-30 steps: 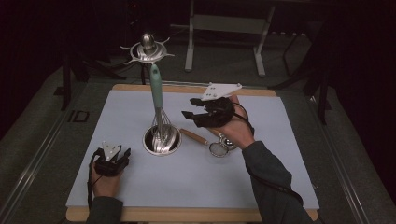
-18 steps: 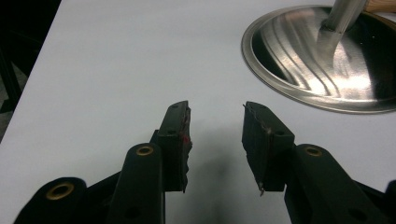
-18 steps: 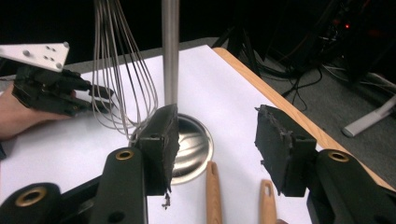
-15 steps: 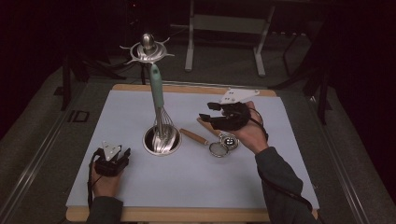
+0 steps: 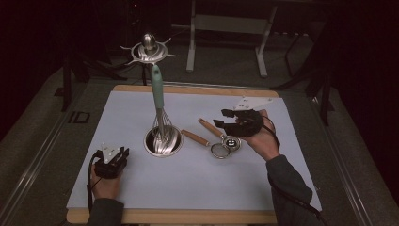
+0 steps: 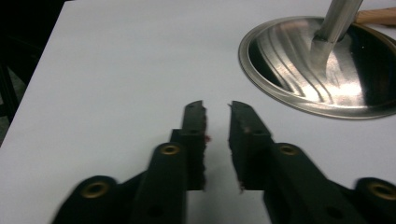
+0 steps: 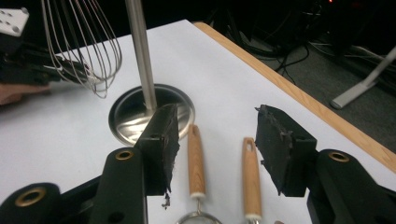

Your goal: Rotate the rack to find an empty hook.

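Here the right gripper (image 7: 215, 149), jaws spread, straddled two wooden-handled utensils (image 7: 196, 158) whose handles ran away toward the stand base (image 7: 126, 116).

- The stand (image 5: 163, 140) sits near the middle of the table (image 5: 197, 188), its pole rising to a ring of hooks at the top.
- The whisk (image 5: 160, 110) hangs from that ring, its wires down over the round base.
- Two wooden-handled utensils (image 5: 207, 139) lie just right of the base, side by side (handles pointing toward the far left).
- The right gripper (image 5: 237, 123) hovers over their near ends, right of the stand.
- The left gripper (image 5: 113, 157) rests near the front left, well apart from the base.
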The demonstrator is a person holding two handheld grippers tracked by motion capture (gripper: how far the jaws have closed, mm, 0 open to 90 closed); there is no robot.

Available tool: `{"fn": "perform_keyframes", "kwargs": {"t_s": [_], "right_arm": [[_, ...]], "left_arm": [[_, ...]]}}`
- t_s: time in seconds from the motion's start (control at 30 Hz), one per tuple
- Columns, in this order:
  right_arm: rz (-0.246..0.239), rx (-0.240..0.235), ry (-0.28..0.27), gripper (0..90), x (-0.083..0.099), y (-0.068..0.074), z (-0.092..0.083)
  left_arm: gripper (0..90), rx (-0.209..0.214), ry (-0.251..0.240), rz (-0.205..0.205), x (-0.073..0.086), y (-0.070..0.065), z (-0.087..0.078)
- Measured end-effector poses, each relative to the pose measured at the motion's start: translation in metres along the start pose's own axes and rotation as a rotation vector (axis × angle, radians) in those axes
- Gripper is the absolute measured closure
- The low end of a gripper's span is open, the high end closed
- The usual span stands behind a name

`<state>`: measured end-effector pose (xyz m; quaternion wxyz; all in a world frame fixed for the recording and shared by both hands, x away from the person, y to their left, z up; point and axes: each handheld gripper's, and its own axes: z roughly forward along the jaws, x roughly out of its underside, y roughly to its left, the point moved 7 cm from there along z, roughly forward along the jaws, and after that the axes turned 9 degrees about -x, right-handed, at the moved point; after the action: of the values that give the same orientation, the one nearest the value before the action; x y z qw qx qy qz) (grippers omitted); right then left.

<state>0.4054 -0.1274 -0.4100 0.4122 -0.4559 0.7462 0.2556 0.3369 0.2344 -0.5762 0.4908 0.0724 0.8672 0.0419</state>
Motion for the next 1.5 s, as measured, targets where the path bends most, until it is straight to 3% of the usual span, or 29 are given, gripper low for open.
{"fn": "perform_keyframes", "kwargs": {"t_s": [0.07,0.2,0.23,0.4,0.43,0.47,0.53,0.67,0.83,0.93,1.5], "right_arm": [[-0.006,0.051,0.037,48.4,0.014,0.000,-0.004],[-0.001,0.065,0.061,48.4,0.028,0.001,-0.004],[0.011,0.083,0.078,48.4,0.040,0.000,-0.005],[0.047,0.095,0.073,48.4,0.056,-0.002,-0.009],[0.077,0.116,0.041,48.5,0.063,-0.002,-0.015],[0.077,0.116,0.041,48.5,0.063,-0.002,-0.015],[0.113,0.113,-0.012,48.6,0.072,0.002,-0.020],[0.120,0.155,0.015,48.7,0.087,0.001,-0.022],[0.123,0.177,0.048,48.8,0.096,0.001,-0.022],[0.124,0.178,0.061,48.8,0.099,0.002,-0.021],[0.154,0.189,0.055,50.2,0.109,-0.004,-0.029]], "left_arm": [[87.5,0.031,-0.007,-0.046,-0.002,0.000,-0.002],[89.9,0.053,-0.031,-0.060,-0.007,-0.002,-0.007],[89.9,0.059,-0.047,-0.063,-0.010,-0.003,-0.009],[89.9,0.077,-0.102,-0.077,-0.024,-0.004,-0.021],[89.9,0.076,-0.115,-0.084,-0.028,-0.003,-0.024],[89.9,0.081,-0.125,-0.088,-0.030,-0.003,-0.025],[89.9,0.088,-0.154,-0.090,-0.038,-0.001,-0.030],[90.0,0.100,-0.196,-0.091,-0.052,0.000,-0.038],[90.0,0.138,-0.251,-0.113,-0.071,0.001,-0.047],[90.0,0.152,-0.277,-0.105,-0.081,0.000,-0.051],[90.0,0.179,-0.431,-0.140,-0.137,-0.002,-0.080]]}}
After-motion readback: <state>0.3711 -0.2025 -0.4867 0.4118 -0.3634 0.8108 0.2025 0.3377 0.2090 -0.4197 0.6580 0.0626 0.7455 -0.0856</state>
